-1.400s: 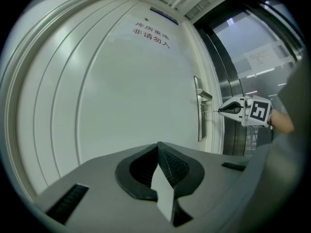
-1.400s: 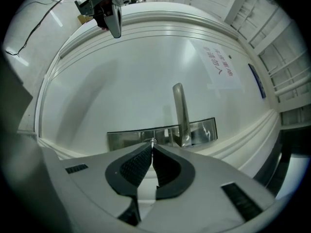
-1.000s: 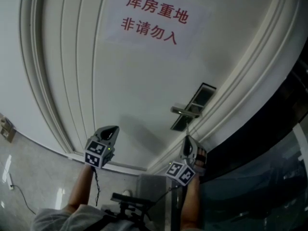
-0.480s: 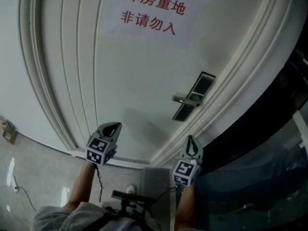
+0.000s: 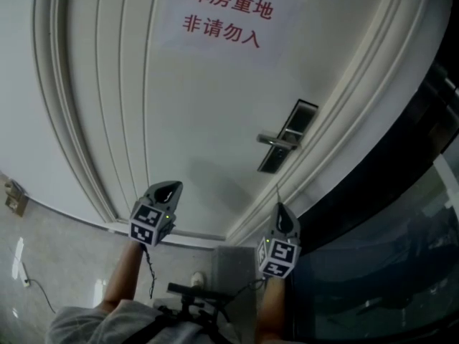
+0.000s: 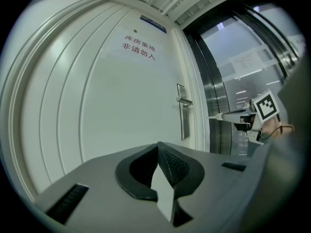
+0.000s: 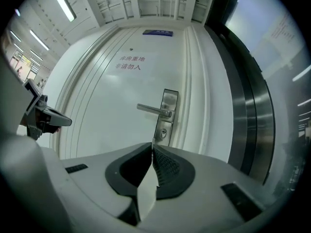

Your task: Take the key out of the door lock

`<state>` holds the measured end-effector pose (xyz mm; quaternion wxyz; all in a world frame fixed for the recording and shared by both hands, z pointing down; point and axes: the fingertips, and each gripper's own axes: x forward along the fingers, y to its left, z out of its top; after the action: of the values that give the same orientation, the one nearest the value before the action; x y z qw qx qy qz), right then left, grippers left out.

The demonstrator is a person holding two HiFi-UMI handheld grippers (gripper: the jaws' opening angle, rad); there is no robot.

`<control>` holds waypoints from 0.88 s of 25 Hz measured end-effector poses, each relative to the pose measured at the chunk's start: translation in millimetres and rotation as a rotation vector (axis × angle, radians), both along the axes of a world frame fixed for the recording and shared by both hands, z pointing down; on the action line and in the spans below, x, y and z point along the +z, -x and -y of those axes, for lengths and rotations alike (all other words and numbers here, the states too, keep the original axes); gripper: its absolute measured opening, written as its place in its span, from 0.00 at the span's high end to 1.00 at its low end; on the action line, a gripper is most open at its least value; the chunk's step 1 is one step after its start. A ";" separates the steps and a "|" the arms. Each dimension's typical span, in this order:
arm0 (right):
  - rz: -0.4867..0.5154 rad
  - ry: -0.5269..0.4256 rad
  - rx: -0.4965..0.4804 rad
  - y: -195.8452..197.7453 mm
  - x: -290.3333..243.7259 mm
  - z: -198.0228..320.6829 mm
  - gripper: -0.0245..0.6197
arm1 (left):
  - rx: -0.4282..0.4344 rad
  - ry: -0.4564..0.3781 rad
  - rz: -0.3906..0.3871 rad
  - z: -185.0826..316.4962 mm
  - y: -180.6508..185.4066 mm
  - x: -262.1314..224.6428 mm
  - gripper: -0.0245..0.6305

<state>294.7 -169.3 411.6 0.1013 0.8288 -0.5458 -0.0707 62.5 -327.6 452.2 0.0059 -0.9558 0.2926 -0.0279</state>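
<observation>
The white door (image 5: 201, 120) carries a steel lock plate (image 5: 287, 136) with a lever handle (image 7: 153, 110) and a round keyhole (image 7: 163, 131) below it. My right gripper (image 5: 280, 206) hangs short of the plate, apart from it, its jaws shut on a thin key (image 6: 214, 116) that sticks out of the tips toward the door. In the right gripper view only a sliver of the key (image 7: 152, 142) shows. My left gripper (image 5: 166, 187) is held up to the left, shut with nothing in it, pointing at the door panel.
A red-lettered paper sign (image 5: 222, 20) is stuck high on the door. Dark glass and metal panels (image 5: 401, 213) stand right of the door frame (image 5: 337, 120). A socket (image 5: 11, 196) and cable sit on the wall at the far left.
My right gripper has drawn back from the lock plate toward me and rolled, so its marker cube now faces up. The left gripper has shifted slightly.
</observation>
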 end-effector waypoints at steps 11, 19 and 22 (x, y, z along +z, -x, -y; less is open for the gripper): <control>0.056 -0.025 -0.011 19.0 13.8 -16.9 0.93 | 0.007 -0.007 -0.003 -20.4 5.7 4.6 0.96; 0.070 -0.021 -0.017 25.2 18.8 -17.2 0.93 | -0.003 -0.002 -0.001 -20.2 14.3 7.1 0.96; 0.064 -0.021 -0.021 27.0 17.4 -15.7 0.93 | -0.006 -0.004 -0.004 -19.5 15.4 5.4 0.96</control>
<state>267.8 -153.6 429.1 0.0744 0.8259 -0.5566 -0.0511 47.1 -308.1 457.5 0.0072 -0.9550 0.2956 -0.0253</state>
